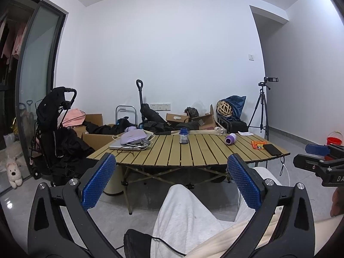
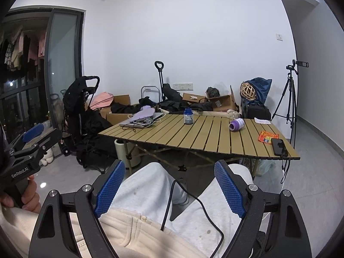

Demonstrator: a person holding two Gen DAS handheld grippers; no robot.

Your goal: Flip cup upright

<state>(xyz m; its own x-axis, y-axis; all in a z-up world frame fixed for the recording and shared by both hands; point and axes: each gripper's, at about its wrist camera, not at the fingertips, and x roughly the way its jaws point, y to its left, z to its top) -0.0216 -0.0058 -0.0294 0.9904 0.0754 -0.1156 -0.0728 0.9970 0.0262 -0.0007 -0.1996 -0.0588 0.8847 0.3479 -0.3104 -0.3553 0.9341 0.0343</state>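
Note:
A purple cup (image 1: pixel 230 138) lies on its side on the slatted wooden table (image 1: pixel 172 157), toward the far right; in the right wrist view the cup (image 2: pixel 237 124) shows its open mouth facing left. My left gripper (image 1: pixel 172 180) is open and empty, held over my lap, well short of the table. My right gripper (image 2: pixel 169 185) is open and empty, also over my lap and away from the table (image 2: pixel 193 137). Each gripper shows at the edge of the other's view.
On the table stand a dark blue jar (image 2: pixel 188 116), a laptop with a purple pouch (image 2: pixel 142 119) at the left, an orange packet (image 2: pixel 266 137) and a black phone (image 2: pixel 279 146) at the right edge. A stroller (image 2: pixel 81 107), boxes and a tripod (image 2: pixel 289 99) stand behind.

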